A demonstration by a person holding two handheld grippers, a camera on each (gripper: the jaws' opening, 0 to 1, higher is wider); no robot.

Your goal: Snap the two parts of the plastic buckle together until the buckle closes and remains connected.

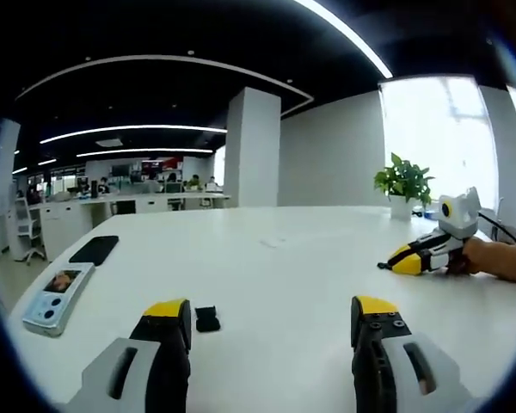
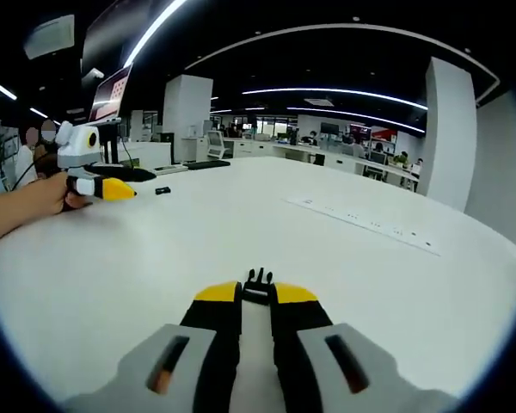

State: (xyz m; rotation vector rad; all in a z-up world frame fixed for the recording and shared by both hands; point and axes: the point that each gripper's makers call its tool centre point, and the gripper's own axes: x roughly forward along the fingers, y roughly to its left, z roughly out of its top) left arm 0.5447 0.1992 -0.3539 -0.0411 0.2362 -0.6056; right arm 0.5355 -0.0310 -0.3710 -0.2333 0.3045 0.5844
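Black buckle parts are lying well apart on the white table [image 1: 284,284]. Right gripper [image 2: 256,294] is pinching the pronged part [image 2: 257,282], its rear hidden between the jaws. Left gripper [image 1: 271,314] is hanging spread wide, the socket part [image 1: 207,318] lying just beside its left jaw, details blurred.

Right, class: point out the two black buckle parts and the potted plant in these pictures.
pronged buckle part [image 2: 257,285], right gripper view, on its prongs past the right gripper's yellow tips.
socket buckle part [image 1: 207,318], left gripper view, on its top face.
potted plant [image 1: 403,180], left gripper view, on its leaves.
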